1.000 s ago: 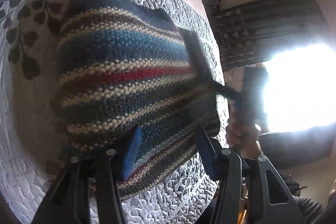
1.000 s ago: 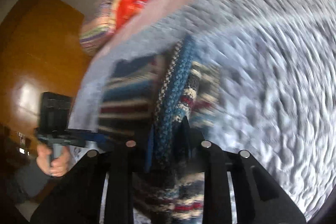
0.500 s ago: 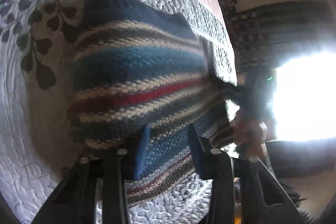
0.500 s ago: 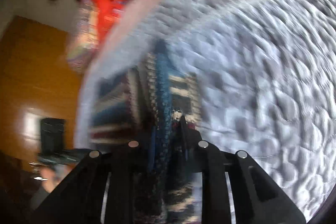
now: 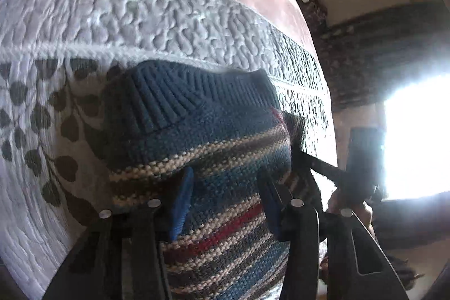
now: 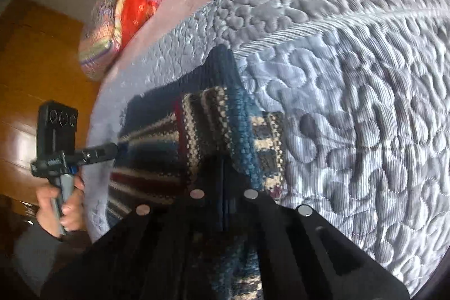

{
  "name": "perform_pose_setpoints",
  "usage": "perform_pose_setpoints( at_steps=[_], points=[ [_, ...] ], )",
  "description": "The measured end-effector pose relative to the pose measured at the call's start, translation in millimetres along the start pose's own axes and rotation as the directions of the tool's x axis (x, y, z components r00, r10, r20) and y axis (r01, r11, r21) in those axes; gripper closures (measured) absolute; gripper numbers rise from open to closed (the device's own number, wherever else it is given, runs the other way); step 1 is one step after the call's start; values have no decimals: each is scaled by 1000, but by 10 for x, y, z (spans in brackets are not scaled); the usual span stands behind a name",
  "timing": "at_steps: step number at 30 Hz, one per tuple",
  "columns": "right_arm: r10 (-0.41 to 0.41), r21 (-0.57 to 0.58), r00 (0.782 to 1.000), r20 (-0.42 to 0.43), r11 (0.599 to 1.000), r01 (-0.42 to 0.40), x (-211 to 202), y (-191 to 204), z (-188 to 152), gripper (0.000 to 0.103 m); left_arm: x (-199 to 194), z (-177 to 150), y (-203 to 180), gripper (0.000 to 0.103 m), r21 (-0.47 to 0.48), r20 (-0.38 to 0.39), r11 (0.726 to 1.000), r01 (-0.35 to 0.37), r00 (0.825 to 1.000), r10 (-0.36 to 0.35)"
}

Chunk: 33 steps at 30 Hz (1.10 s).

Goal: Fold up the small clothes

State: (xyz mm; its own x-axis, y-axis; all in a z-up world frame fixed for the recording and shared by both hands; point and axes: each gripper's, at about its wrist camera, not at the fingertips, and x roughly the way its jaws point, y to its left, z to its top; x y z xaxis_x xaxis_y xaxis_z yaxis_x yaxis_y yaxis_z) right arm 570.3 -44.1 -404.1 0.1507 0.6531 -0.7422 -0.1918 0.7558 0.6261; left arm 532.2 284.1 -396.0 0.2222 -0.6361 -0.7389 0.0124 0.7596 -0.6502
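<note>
The striped knit sweater [image 5: 225,159] lay on the quilted bedspread [image 5: 168,18], and each gripper worked one side of it, seemingly so a fold could be carried over evenly. The left gripper [image 5: 225,201] stood with its blue pads apart, the knit bulging between the jaws but not visibly pinched. The right gripper [image 6: 223,182] had its jaws nearly together, clamped on a bunched edge of the sweater. From the left jaws the ribbed navy hem pointed straight ahead; the stripes ran across the gap, so the garment's long axis probably ran away from them.
</note>
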Motion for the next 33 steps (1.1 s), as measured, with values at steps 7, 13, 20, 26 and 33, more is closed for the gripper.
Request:
perform_pose_setpoints(
  at_steps=[7, 13, 20, 26, 33],
  points=[
    [114, -106, 993, 12, 988, -112, -368, 282, -436, 95, -277, -495, -382, 55, 156, -22, 979, 134, 991, -133],
    [-26, -93, 1000, -14, 995, 25, -176, 97, -609, 103, 35, -692, -113, 62, 54, -47, 995, 89, 995, -87],
    [-52, -143, 998, -30, 989, 47, -390, 276, -998, 103, -28, -1016, -292, 54, 140, -37, 989, 52, 998, -47],
    [-62, -126, 998, -28, 990, 58, -409, 284, -970, 90, -202, -1091, -399, 29, 94, 29, 994, 60, 998, -63],
    [132, 85, 991, -25, 988, -129, -683, -67, -604, 14, -797, -1405, 148, 18, 25, 118, 999, 38, 992, -41]
  ],
)
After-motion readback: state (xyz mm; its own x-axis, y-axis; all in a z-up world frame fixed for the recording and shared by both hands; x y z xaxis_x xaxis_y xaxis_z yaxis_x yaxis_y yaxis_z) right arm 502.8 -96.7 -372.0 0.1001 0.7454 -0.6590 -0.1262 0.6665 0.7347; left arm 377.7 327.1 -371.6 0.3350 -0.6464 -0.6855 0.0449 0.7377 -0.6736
